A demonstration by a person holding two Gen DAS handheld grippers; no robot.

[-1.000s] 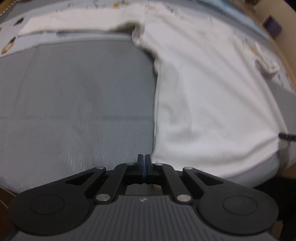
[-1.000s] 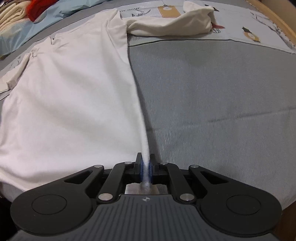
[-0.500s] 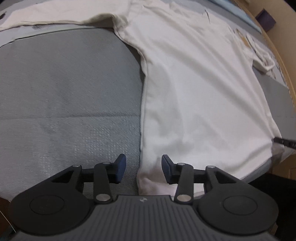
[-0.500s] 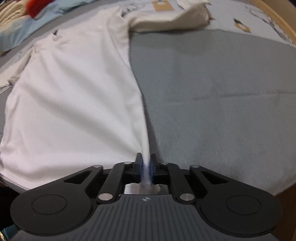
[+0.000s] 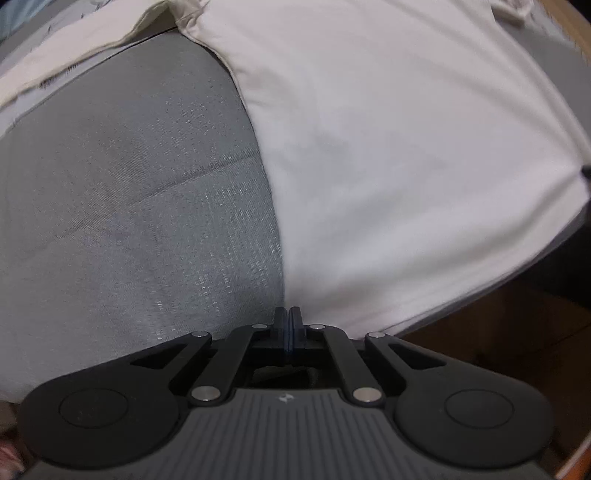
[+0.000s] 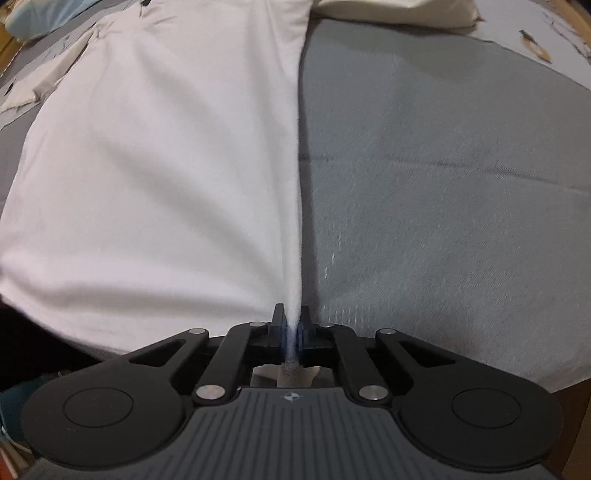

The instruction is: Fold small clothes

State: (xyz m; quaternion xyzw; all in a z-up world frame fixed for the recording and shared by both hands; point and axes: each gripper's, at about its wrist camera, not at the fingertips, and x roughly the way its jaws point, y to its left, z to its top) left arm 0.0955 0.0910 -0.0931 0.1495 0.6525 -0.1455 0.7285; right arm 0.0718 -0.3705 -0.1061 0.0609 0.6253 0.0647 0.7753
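A white long-sleeved shirt [image 5: 388, 147] lies spread on a grey bed sheet [image 5: 129, 203]. It also shows in the right wrist view [image 6: 166, 166]. My left gripper [image 5: 287, 325] is shut at the shirt's bottom left corner; the jaws meet with no cloth visible between them. My right gripper [image 6: 291, 328] is shut on the shirt's bottom right hem corner, and the cloth edge rises taut from the pads. One sleeve [image 5: 74, 66] stretches away to the left, the other sleeve [image 6: 399, 11] to the far right.
The grey sheet [image 6: 443, 166] covers the bed on both sides of the shirt. The bed's near edge drops off to a dark floor [image 5: 517, 332] at the right in the left wrist view. Patterned bedding [image 6: 535, 40] lies at the far end.
My left gripper was shut, then open around the shirt's bottom left corner, and has closed again there. My right gripper stays shut on the hem.
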